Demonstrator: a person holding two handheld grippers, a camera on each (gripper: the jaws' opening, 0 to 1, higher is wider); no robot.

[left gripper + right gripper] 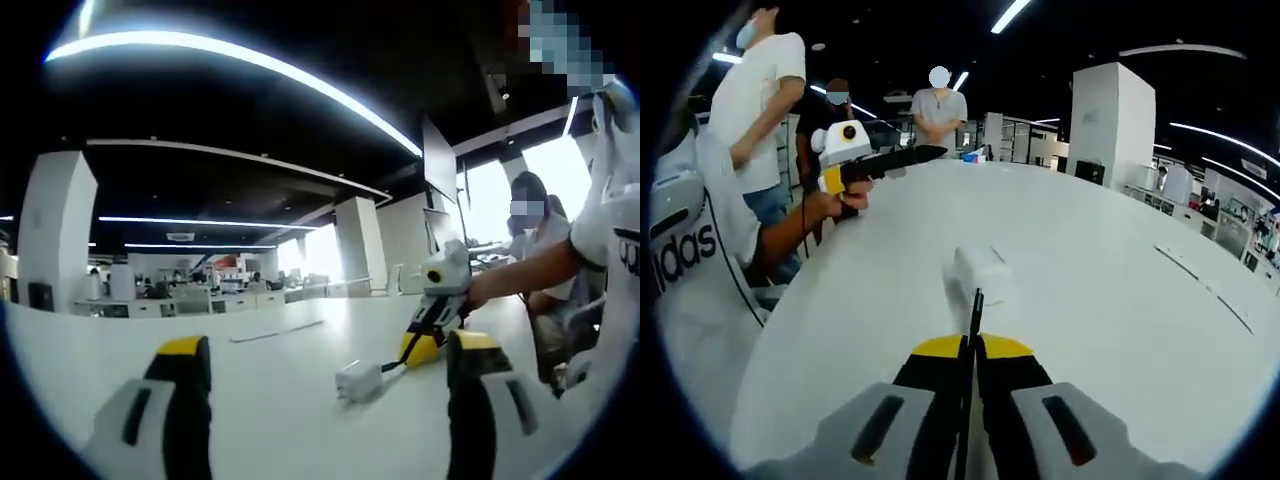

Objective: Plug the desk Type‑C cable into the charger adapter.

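— Looking left first, what is the left claw (pixel 320 400) doing?
— It hangs open over the white bench (pixel 270 400).
— And the right claw (pixel 970 350)?
— It pinches the black cable (pixel 975 310), which meets the white charger (pixel 978 272) lying on the bench.

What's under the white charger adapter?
The bare white table; the charger adapter lies on it. The black cable runs from it into the shut right gripper. The plug joint is hidden.

Cable (pixel 969 345) plug behind adapter (pixel 978 274)
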